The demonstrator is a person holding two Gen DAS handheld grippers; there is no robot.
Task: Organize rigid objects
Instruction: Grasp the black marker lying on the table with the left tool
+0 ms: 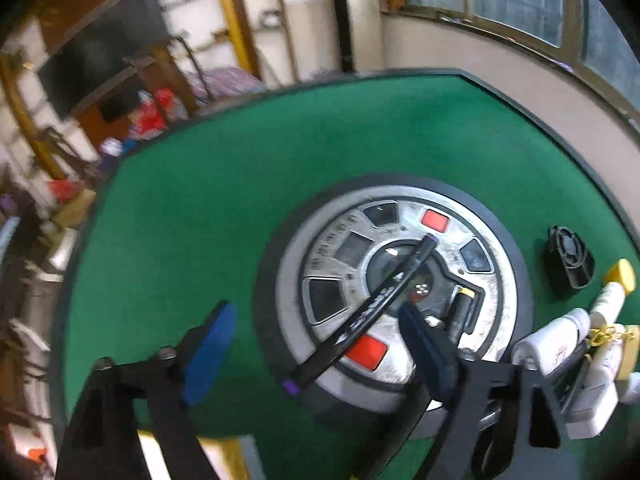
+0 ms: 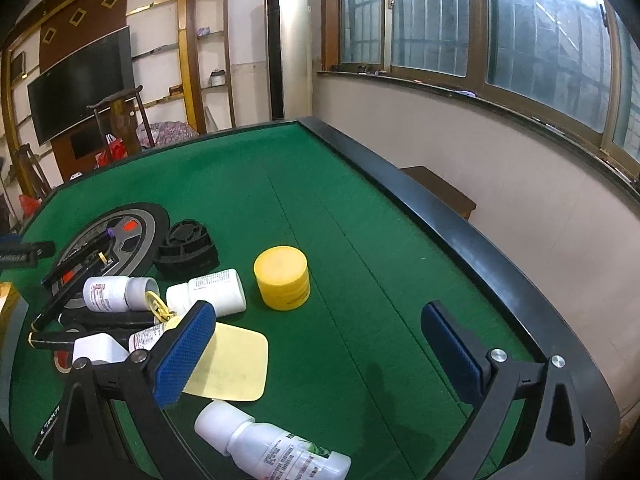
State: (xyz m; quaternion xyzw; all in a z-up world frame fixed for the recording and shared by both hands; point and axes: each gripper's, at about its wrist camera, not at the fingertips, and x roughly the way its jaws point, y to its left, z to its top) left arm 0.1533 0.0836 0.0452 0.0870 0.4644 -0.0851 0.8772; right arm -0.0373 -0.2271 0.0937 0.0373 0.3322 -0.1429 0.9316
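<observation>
My left gripper (image 1: 320, 352) is open above the green felt table (image 1: 224, 184), its right blue pad (image 1: 424, 344) over the round silver centre disc (image 1: 400, 292). A black marker pen (image 1: 360, 316) lies across the disc, between the pads. My right gripper (image 2: 316, 352) is open and empty above bare felt. Near its left pad (image 2: 184, 356) lie white pill bottles (image 2: 208, 292), a pale yellow flat pad (image 2: 228, 364) and another white bottle (image 2: 272, 444). A yellow round jar (image 2: 282, 278) stands upright ahead.
A black fan-shaped plastic part (image 2: 186, 248) lies beside the disc (image 2: 116, 240); it also shows in the left wrist view (image 1: 568, 260). Black pens and a gold clip (image 2: 158, 306) lie in the clutter. The table's black raised rim (image 2: 420, 200) runs along the right, close to the wall.
</observation>
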